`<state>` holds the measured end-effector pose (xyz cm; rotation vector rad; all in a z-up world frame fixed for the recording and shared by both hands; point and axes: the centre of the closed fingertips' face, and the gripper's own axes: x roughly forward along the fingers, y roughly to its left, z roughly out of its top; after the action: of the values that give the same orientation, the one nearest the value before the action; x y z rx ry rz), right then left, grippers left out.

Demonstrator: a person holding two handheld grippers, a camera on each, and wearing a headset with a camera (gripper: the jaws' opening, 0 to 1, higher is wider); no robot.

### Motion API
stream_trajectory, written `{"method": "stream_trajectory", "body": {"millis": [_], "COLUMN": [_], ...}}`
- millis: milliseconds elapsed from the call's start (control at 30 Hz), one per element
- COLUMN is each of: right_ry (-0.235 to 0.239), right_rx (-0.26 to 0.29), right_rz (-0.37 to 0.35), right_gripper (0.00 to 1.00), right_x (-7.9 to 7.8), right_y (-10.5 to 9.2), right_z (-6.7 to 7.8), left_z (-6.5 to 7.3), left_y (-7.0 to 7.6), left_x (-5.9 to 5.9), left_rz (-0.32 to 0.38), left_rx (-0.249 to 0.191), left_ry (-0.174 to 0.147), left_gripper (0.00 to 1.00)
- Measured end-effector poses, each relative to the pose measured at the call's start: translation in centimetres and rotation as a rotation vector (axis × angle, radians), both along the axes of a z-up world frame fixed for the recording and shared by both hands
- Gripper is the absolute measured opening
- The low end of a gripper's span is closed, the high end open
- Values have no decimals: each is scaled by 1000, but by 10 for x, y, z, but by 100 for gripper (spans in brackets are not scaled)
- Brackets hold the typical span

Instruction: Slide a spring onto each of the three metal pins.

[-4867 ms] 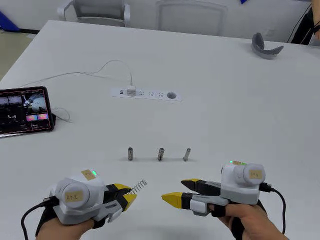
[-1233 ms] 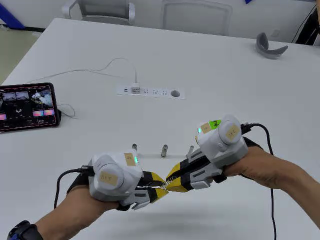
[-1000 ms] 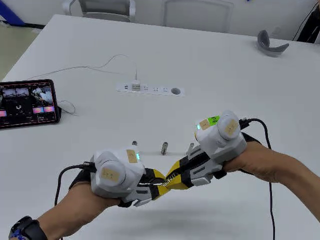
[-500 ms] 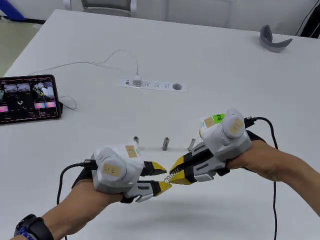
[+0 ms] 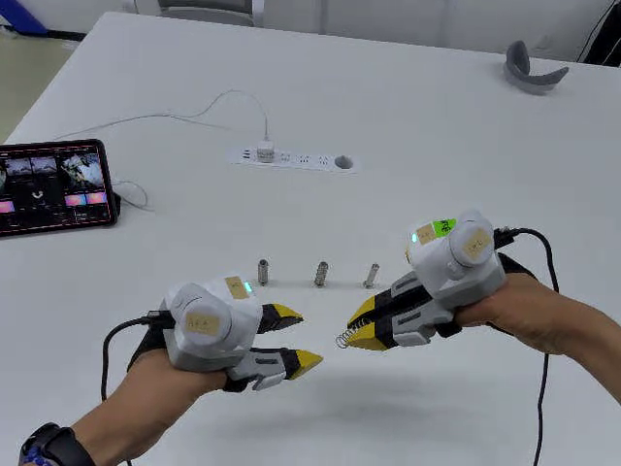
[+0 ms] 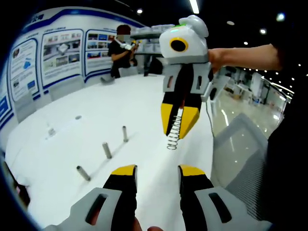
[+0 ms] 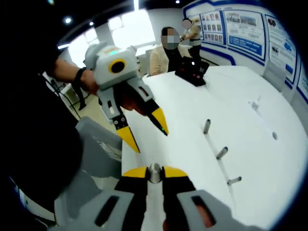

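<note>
**Spring in the right gripper, near side of the pin row**

Head view: right gripper (image 5: 351, 332), white body with black-and-yellow jaws, is clamped on a small coiled steel spring (image 5: 343, 339). The free end of the coil pokes out past the jaw tips, pointing toward the left gripper (image 5: 306, 338). The left gripper's jaws are spread apart with nothing between them. The two grippers face each other tip to tip, close but apart, above the white table (image 5: 466, 165).

Left gripper view: the spring (image 6: 174, 134) hangs between the yellow tips of the right gripper (image 6: 180, 125), its lower coils clear of the jaws.

Right gripper view: the coil's end (image 7: 154, 168) shows as a grey round, pinched at the tips.

Three short metal pins (image 5: 321, 274) stand upright in a row on the table, just beyond both grippers. I cannot tell whether any of them carries a coil.

Farther back lie a white power strip (image 5: 291, 158) with a plugged-in cable and, at the left edge, a black tablet (image 5: 53, 186) with its screen lit.
</note>
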<state>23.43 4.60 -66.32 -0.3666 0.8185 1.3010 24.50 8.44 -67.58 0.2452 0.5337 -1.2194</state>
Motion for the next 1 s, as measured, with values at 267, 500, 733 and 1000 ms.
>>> {"method": "stream_trajectory", "body": {"millis": [267, 500, 733, 1000], "right_ry": [5, 6, 6, 0], "right_rx": [-40, -62, -88, -125], "right_rz": [-40, -65, -79, -84], "right_gripper": [12, 12, 12, 12], "right_x": [8, 16, 28, 44], "right_y": [-19, -33, -45, -58], "right_z": [-7, -11, -16, -23], "left_z": [-5, -9, -13, -18], "left_y": [17, 33, 47, 62], "left_x": [14, 23, 28, 34], "left_rz": [80, 149, 206, 273], "left_rx": [7, 7, 16, 20], "left_ry": [13, 24, 35, 47], "left_gripper": [41, 46, 50, 56]}}
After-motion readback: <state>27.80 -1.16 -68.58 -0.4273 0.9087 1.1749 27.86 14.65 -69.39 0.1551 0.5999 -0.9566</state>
